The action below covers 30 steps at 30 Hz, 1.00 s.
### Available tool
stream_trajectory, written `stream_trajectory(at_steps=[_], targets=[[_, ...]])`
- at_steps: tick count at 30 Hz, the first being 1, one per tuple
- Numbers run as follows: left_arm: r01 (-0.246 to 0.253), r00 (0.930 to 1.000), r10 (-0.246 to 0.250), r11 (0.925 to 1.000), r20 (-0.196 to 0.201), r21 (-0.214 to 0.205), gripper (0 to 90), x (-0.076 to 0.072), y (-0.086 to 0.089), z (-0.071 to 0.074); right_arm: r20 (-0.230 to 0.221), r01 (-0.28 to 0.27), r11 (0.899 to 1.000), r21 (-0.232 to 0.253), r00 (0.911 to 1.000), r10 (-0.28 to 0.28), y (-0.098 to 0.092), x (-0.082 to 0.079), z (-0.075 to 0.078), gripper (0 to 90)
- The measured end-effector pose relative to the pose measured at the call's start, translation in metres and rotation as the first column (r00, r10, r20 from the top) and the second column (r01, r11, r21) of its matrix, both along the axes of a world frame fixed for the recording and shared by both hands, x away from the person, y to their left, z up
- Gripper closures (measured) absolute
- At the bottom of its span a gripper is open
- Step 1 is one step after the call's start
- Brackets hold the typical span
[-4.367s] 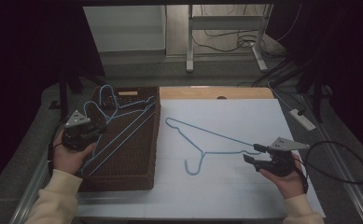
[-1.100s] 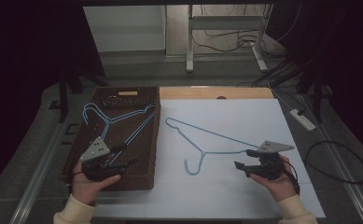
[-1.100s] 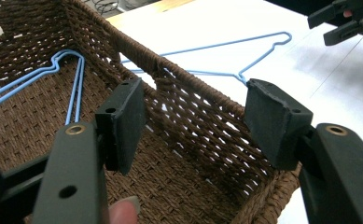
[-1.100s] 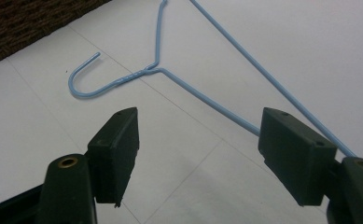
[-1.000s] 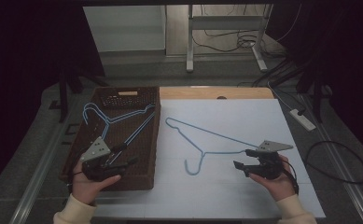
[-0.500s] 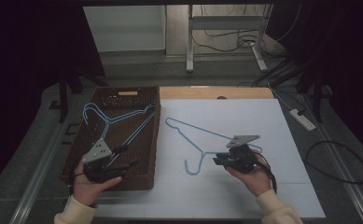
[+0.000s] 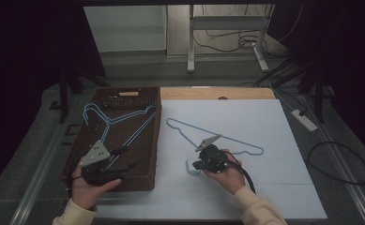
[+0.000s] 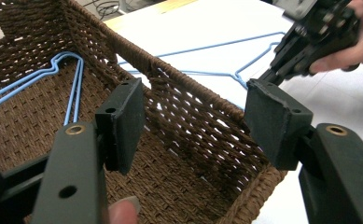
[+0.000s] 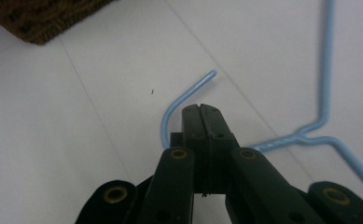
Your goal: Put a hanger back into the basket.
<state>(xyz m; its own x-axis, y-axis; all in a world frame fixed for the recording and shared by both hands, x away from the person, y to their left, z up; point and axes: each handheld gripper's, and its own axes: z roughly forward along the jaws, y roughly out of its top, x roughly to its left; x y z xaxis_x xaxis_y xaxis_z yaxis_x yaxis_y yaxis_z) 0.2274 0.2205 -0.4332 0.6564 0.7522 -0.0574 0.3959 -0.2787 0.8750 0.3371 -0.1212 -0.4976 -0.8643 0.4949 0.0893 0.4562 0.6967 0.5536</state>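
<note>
High view, right gripper moved left, jaws closed beside hanger

I see cream sleeves, 2 black grippers with brass-ringed screw holes, grey triangular plates, black cable.

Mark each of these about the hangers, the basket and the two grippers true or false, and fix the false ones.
1. The right gripper has its jaws shut at the hook of the blue hanger on the white table. True.
2. The left gripper is clamped on a hanger. False: its jaws stand open over the wicker basket, with nothing between them.
3. Blue hangers lie inside the basket. True.
4. The basket stands to the right of the hanger on the table. False: it stands to its left.
</note>
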Motion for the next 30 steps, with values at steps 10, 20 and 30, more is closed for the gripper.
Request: stream_trajectory(at_steps=[10,20,30], targets=[[0.004,0.9999,-0.004,1.0000,-0.010,0.008,38.5,0.000,-0.003,-0.003,-0.039,-0.019,0.998,-0.061,0.9991,0.017,0.002,-0.003,-0.012,90.0],[0.016,0.9996,-0.015,0.9998,-0.022,0.016,38.4,0.001,-0.007,-0.006,-0.060,0.037,0.996,-0.078,0.9973,-0.041,-0.016,-0.009,-0.011,90.0],[0.024,0.9993,-0.023,0.9996,-0.029,0.016,38.5,0.001,-0.009,-0.007,-0.073,0.101,0.990,-0.100,0.9914,-0.108,-0.057,-0.020,-0.008,90.0]])
